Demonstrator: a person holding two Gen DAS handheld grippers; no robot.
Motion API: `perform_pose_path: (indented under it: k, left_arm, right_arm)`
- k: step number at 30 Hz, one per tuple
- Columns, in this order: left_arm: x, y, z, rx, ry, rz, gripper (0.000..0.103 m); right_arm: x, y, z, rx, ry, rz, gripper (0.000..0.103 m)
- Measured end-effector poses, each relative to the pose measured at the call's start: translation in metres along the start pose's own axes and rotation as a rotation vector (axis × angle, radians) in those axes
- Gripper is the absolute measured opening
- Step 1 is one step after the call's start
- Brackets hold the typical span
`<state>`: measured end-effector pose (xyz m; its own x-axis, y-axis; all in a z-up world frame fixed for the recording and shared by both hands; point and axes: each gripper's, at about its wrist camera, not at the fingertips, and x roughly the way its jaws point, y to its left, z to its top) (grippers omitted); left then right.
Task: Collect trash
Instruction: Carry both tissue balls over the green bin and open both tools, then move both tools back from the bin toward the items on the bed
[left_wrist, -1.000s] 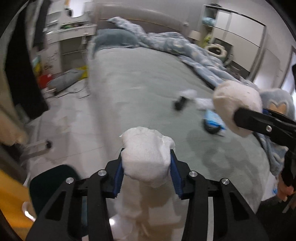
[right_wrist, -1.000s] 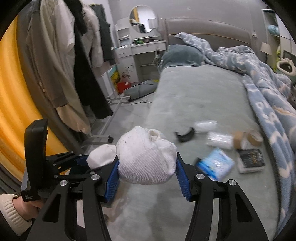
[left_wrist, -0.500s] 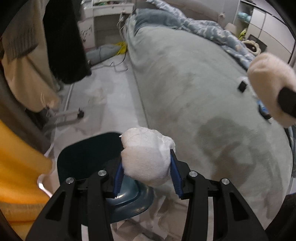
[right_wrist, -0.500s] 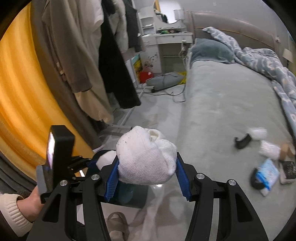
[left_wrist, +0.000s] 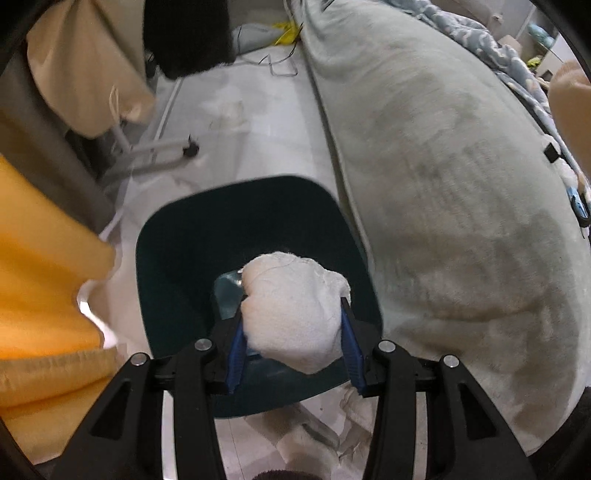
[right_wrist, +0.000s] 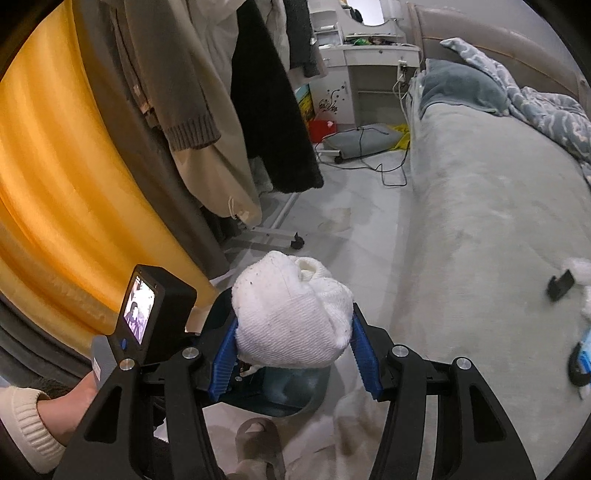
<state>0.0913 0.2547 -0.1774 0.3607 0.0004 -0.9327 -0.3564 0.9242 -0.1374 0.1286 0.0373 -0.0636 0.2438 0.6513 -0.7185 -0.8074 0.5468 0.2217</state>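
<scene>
Two white balled-up cloth wads are in hand, one per gripper. The left gripper (left_wrist: 292, 334) points steeply down, its blue-padded fingers (left_wrist: 236, 345) closed on the left wad (left_wrist: 293, 314), which sits directly above the open mouth of a dark teal bin (left_wrist: 173, 258). The bin stands on the pale tiled floor (left_wrist: 251, 122), just beside the edge of the bed (left_wrist: 461, 184) with its grey-green cover. A clear wrapper-like item shows inside the bin, partly hidden behind the wad.

The right gripper (right_wrist: 293, 352) holds the right wad (right_wrist: 291, 314) between its blue fingers (right_wrist: 221, 358), pads pressed against both sides. This wad carries small dark specks. Below it part of the bin's rim is visible, along with a slipper (right_wrist: 258, 439) on the floor. The person's left hand (right_wrist: 70, 402), in a cream knitted cuff, grips the left tool's handle beside it.

Further items lie on the bed well apart from the bin: a small black piece (right_wrist: 559, 284), a white scrap (right_wrist: 580, 267) and a blue packet (right_wrist: 585, 356). An orange curtain (right_wrist: 55, 184) and hanging coats (right_wrist: 207, 110) stand alongside.
</scene>
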Motion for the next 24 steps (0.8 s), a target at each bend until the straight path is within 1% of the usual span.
perform_pose_path:
  k: [3,4,5,7,9,11,14,16,19,21,24]
  left_arm:
    - [-0.003,0.007,-0.004,-0.011,0.007,0.002,0.056]
    - [-0.004,0.009,-0.004,-0.015,0.004,0.0,0.061]
    - [-0.005,0.011,-0.004,-0.019,-0.001,-0.002,0.068]
    - [-0.011,0.015,-0.004,-0.026,-0.02,-0.006,0.076]
    - [-0.019,0.017,-0.004,-0.01,-0.041,-0.001,0.079]
    - [-0.024,0.019,-0.004,0.004,-0.067,0.013,0.085]
    - [-0.04,0.026,-0.008,0.015,-0.136,0.028,0.088]
    - [-0.052,0.031,-0.01,0.03,-0.203,0.034,0.089]
    - [-0.068,0.036,-0.012,0.043,-0.269,0.04,0.089]
    - [-0.075,0.04,-0.011,0.036,-0.289,0.034,0.089]
    - [-0.088,0.046,-0.008,0.014,-0.331,0.001,0.089]
  right_arm:
    - [0.015,0.004,-0.002,0.002,0.03,0.007,0.057]
    - [0.02,0.006,-0.004,0.0,0.042,0.005,0.057]
    - [0.025,0.006,-0.005,0.0,0.054,0.001,0.057]
    - [0.036,0.007,-0.007,0.01,0.078,-0.003,0.057]
    - [0.044,0.007,-0.008,0.016,0.09,-0.003,0.057]
    - [0.055,0.009,-0.009,0.015,0.103,-0.007,0.057]
    - [0.07,0.011,-0.012,0.009,0.129,-0.022,0.057]
    - [0.081,0.011,-0.014,0.014,0.147,-0.032,0.057]
    - [0.094,0.013,-0.017,0.004,0.171,-0.048,0.057]
    - [0.1,0.01,-0.021,0.011,0.185,-0.052,0.057]
    - [0.114,0.01,-0.026,0.011,0.214,-0.06,0.057]
